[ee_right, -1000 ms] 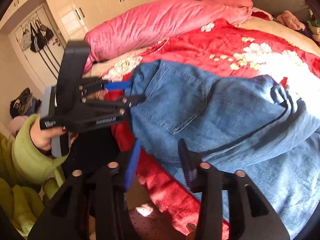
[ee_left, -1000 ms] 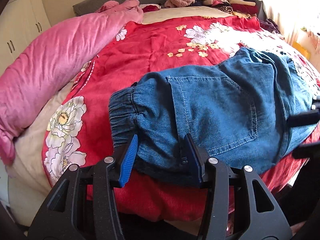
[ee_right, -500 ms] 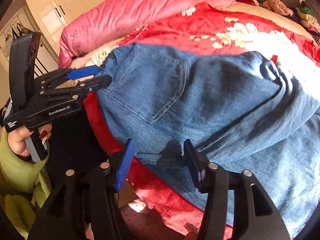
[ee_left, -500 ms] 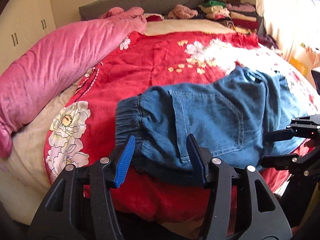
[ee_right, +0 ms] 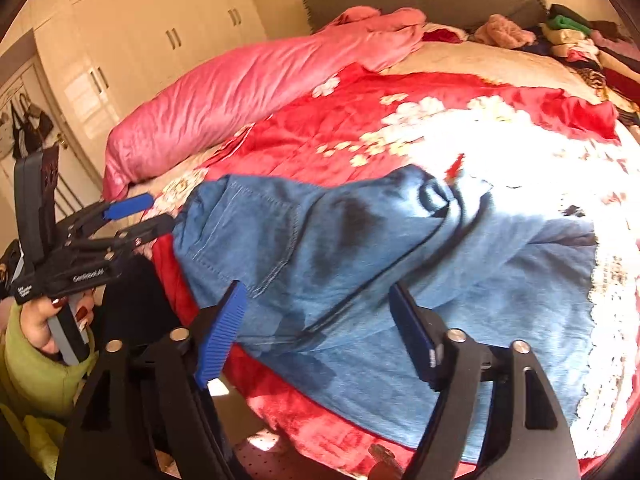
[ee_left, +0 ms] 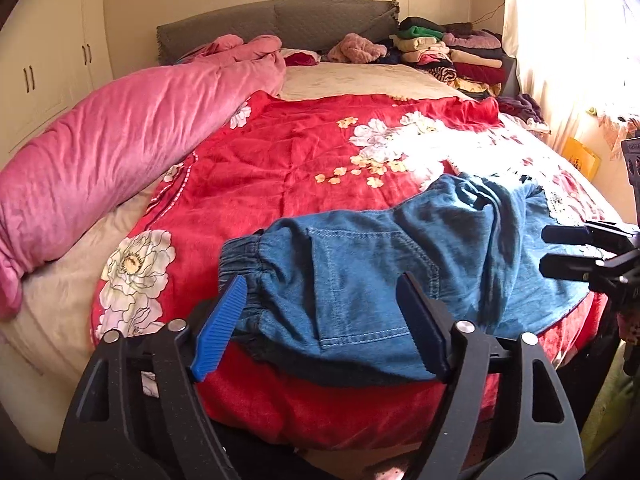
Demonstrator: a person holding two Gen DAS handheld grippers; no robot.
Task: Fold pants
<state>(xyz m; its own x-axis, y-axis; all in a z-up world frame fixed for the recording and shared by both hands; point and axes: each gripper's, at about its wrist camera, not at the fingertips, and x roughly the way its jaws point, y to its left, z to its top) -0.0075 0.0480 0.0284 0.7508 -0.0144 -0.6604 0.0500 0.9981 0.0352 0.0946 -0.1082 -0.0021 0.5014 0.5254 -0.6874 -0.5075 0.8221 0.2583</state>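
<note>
The blue denim pants [ee_left: 400, 256] lie on the red floral bedspread [ee_left: 288, 168] at its near edge. The long pink velvet quilt roll [ee_left: 120, 148] lies left of the bedspread, the stack of folded clothes [ee_left: 452, 56] behind it to the right, and the grey padded headboard [ee_left: 280, 20] behind it.

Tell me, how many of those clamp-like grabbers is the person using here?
2. The left gripper is open beside the jeans' elastic waistband; the right gripper is open at their other end. Both are off the fabric.
</note>
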